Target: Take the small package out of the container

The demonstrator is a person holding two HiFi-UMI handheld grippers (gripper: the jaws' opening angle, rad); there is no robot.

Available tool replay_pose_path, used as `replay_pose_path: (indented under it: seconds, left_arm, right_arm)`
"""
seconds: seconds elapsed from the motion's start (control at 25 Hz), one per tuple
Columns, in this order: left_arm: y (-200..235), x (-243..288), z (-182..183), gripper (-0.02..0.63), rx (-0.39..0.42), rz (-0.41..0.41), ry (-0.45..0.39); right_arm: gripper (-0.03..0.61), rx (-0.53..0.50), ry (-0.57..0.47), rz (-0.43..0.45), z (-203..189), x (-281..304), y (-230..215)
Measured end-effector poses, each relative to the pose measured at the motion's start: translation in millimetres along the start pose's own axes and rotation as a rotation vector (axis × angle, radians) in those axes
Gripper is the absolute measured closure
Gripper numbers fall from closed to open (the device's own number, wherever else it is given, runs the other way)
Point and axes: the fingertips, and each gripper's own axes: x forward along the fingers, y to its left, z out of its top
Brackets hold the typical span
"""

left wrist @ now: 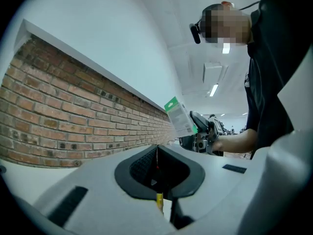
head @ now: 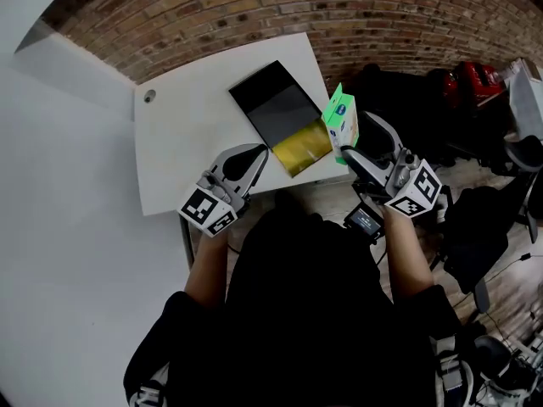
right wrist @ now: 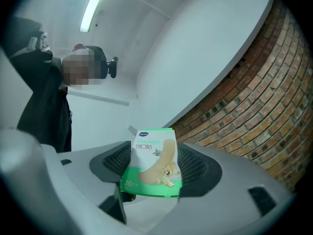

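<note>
The small package, a green and white box with a cartoon print, is held upright above the table's right front corner, with my right gripper shut on its lower end. In the right gripper view the small package stands between the dark pads. A flat black pouch with a gold end, the container, lies on the white table. My left gripper hovers at the table's front edge, just left of the gold end. Its jaws are shut with nothing between them. The left gripper view shows the package in the air.
A brick wall runs behind the table. Dark chairs and bags and a red object crowd the floor to the right. A small round hole sits at the table's far left corner.
</note>
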Motion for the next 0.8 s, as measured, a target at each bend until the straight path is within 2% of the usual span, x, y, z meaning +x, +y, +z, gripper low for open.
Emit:
replay_pose_path:
  seconds: [0.36,0.8]
  left_arm:
    - [-65,-15,-5,0.598,0.02,0.045,0.022]
    - [-74,-9,-2,0.598,0.031,0.057,0.019]
  right_arm:
    - [0.273,0.049,-0.068,0.065,14,-40,39]
    - [0.273,0.056,-0.096,0.073,18,-48,40]
